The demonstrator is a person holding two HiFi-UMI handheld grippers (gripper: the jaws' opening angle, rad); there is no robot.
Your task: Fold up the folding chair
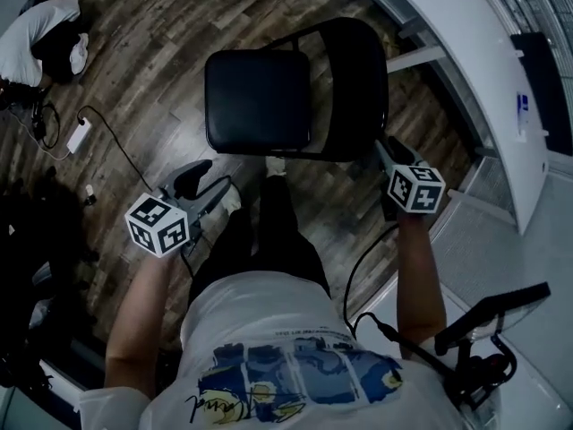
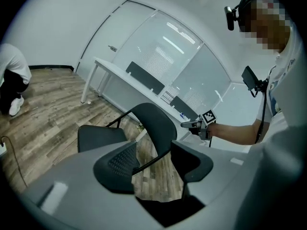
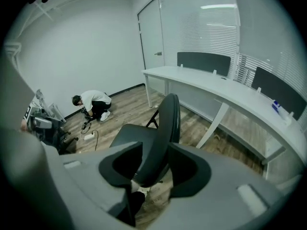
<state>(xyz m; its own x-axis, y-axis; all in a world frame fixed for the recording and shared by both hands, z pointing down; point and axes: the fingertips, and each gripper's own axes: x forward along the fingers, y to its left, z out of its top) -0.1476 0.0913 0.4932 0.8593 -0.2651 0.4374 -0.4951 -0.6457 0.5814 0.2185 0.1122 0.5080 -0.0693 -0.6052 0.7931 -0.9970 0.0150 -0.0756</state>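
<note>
Grey plastic hand-held grippers, one in each of the person's hands, reach forward on bare forearms. The left hand-held gripper (image 1: 208, 184) tilts gently downward just short of the chair. It is released: its jaws stand apart with only floor between them. The right hand-held gripper (image 1: 385, 150) slants more steeply down at the near edge of the backrest (image 1: 358, 88). It is also released: its jaws stand apart with that edge lined up between them, and no pad is seen pressing.

Just beyond stands the black folding chair (image 1: 258, 101), unfolded on the wooden floor (image 1: 152, 61). Its seat lies level and faces the person's left, and its backrest is upright on the right. It stands beside the long white table (image 1: 457, 52) along the floor's right edge.

Farther off, at the floor's far left corner, a person in a white top (image 1: 40, 25) crouches.
</note>
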